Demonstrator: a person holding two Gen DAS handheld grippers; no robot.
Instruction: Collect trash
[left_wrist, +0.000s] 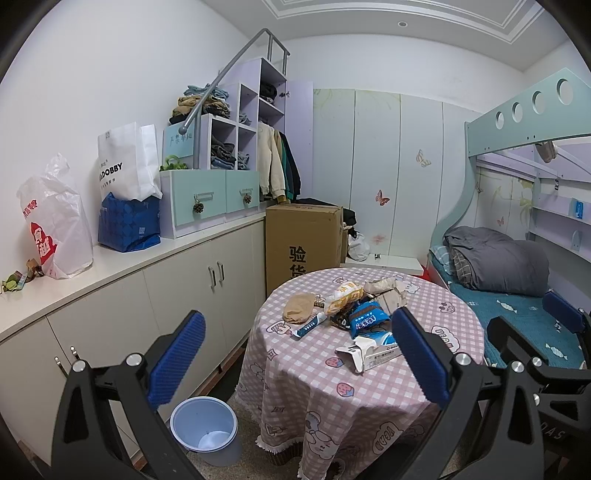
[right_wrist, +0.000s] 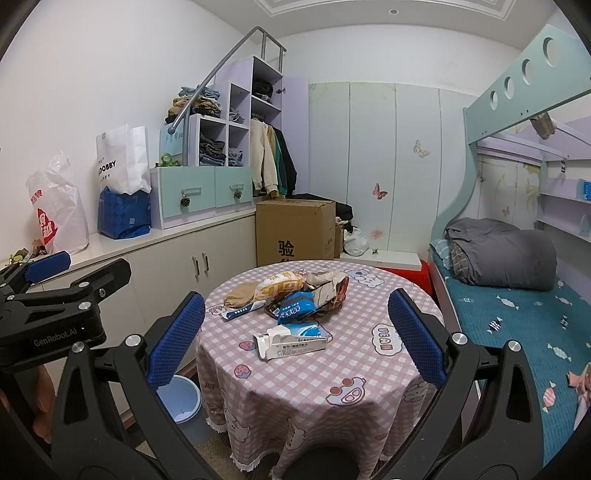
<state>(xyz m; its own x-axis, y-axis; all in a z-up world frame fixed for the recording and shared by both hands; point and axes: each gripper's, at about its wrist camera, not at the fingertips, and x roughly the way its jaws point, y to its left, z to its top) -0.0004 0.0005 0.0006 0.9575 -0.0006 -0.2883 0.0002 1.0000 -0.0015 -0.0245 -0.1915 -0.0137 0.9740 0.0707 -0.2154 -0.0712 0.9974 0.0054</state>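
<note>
A pile of trash (left_wrist: 354, 306) lies on a round table with a pink checked cloth (left_wrist: 332, 376): a torn white carton (left_wrist: 369, 352), blue snack wrappers (left_wrist: 365, 317), a yellow bread bag (left_wrist: 345, 293) and a tan crumpled piece (left_wrist: 299, 308). The same pile (right_wrist: 295, 299) and carton (right_wrist: 291, 343) show in the right wrist view. A light blue bin (left_wrist: 205, 428) stands on the floor left of the table; it also shows in the right wrist view (right_wrist: 181, 402). My left gripper (left_wrist: 299, 362) and my right gripper (right_wrist: 295, 332) are both open, empty, and held short of the table.
White low cabinets (left_wrist: 155, 295) run along the left wall with bags (left_wrist: 125, 192) on top. A cardboard box (left_wrist: 303, 240) stands behind the table. A bunk bed (left_wrist: 517, 295) lies to the right. The left gripper's body (right_wrist: 55, 295) shows at the left of the right wrist view.
</note>
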